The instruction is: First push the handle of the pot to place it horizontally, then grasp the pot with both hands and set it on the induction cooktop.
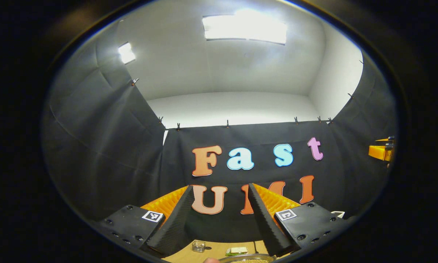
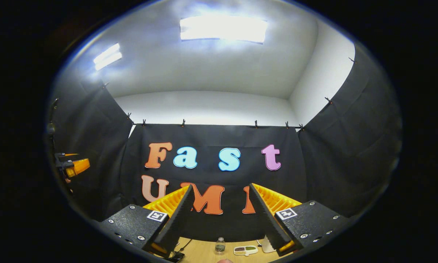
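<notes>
My left gripper (image 1: pixel 221 186) is held high and level, aimed at the booth's back wall, open with nothing between its fingers. Below it, at the very bottom of the left gripper view, a curved metal rim (image 1: pixel 246 258) peeks in; it looks like the pot's edge, with the rest hidden. My right gripper (image 2: pixel 221 185) is also raised and open, with nothing in it. Each gripper shows at the edge of the other's view: the right gripper (image 1: pixel 381 150) far right, the left gripper (image 2: pixel 71 166) far left. They are well apart.
A strip of wooden table (image 1: pixel 215 252) shows low down. On it are a small clear container (image 1: pixel 198 246) and a small white dish (image 1: pixel 236 251). The right gripper view has a small bottle (image 2: pixel 220 245), a white dish (image 2: pixel 245 250) and a dark object (image 2: pixel 175 255).
</notes>
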Motion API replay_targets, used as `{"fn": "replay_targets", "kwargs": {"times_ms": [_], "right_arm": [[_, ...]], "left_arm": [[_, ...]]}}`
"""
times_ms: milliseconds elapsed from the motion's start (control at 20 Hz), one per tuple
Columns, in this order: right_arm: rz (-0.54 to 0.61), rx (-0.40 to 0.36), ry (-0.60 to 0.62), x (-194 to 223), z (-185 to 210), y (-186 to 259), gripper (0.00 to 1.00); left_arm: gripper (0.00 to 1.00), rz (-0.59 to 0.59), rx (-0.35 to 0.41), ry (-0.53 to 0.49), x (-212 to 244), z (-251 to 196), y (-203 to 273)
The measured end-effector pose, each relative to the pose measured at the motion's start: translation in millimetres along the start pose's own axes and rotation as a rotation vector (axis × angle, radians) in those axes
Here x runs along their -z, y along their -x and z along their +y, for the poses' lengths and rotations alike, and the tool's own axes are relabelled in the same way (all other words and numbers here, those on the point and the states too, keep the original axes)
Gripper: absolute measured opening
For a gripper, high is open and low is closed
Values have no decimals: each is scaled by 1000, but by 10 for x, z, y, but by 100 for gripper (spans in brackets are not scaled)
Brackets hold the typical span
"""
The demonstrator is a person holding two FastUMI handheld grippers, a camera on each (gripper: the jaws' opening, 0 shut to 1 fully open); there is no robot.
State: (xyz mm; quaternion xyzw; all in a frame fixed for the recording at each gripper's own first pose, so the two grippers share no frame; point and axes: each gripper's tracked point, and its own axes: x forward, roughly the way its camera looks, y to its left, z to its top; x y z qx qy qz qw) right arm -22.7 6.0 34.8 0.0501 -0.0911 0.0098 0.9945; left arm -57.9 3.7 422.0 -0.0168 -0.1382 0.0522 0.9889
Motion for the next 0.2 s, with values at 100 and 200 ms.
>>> {"fn": "replay_targets", "kwargs": {"times_ms": [100,200], "right_arm": [[12,8,-2,38,8,-16,93],[38,7,-18,118,11,-71,92]], "left_arm": [[96,14,-2,4,58,-18,-44],[96,30,-3,7,129,-7,-107]]}}
